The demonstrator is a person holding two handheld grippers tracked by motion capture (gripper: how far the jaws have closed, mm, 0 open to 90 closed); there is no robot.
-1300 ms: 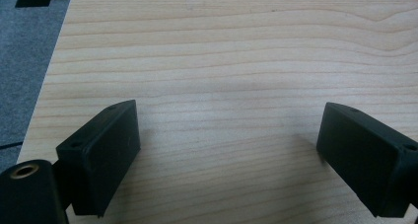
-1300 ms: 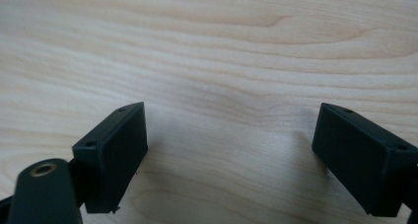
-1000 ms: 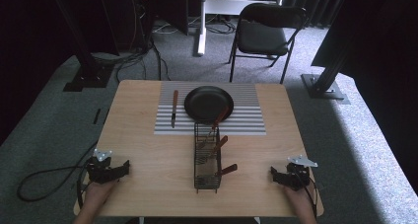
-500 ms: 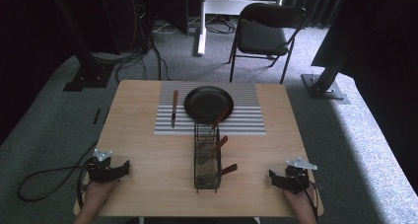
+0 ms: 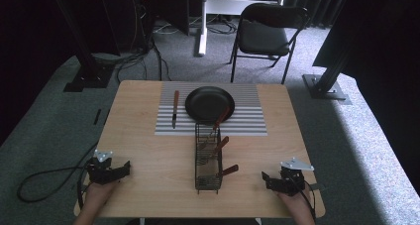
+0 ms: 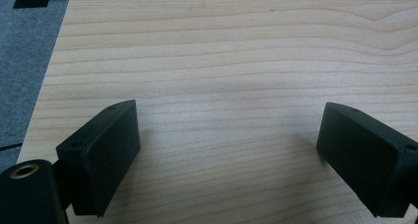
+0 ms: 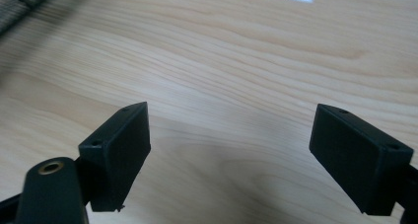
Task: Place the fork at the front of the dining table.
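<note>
**Both grippers parked low, jaws wide**

I see my left gripper (image 5: 120,169) at the table's (image 5: 148,155) near-left corner, its jaws spread wide with nothing between them. My right gripper (image 5: 265,179) sits at the near-right corner, equally agape, pointing inward. Each hand (image 5: 94,197) grips from behind.

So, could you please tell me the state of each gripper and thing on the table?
Left gripper: open, nothing between its fingers.
Right gripper: open, holding nothing.
Wire basket: upright, holding three wooden-handled utensils.
Black plate: on the striped mat, a utensil handle leaning over its rim.
Knife: flat on the mat, beside the plate.
</note>
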